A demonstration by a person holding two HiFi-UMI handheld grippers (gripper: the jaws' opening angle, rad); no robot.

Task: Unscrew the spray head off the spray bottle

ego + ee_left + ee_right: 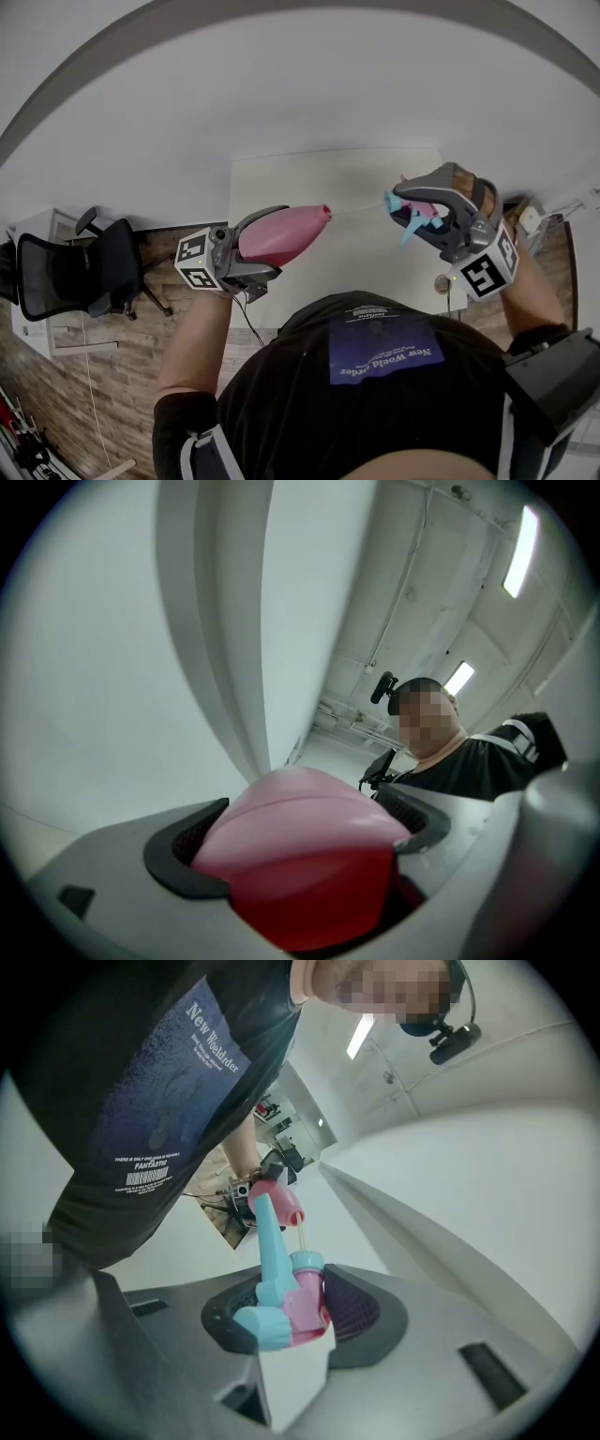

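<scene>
In the head view my left gripper [261,249] is shut on the body of a pink spray bottle [291,230], which lies nearly level with its open neck toward the right. My right gripper [424,219] is shut on the pink and light-blue spray head [410,208]. The head is off the neck, a short way to its right. A thin pale dip tube [361,206] still spans the gap. The left gripper view has the bottle [300,855] filling the space between both pads. In the right gripper view the spray head [286,1302] sits between the pads, trigger toward the camera, with the bottle's neck [278,1196] beyond.
A white table [309,183] lies below both grippers. A black office chair [75,272] stands on the wood floor at the left. A small round object [441,282] sits near the table's right front edge, and cables hang at its front.
</scene>
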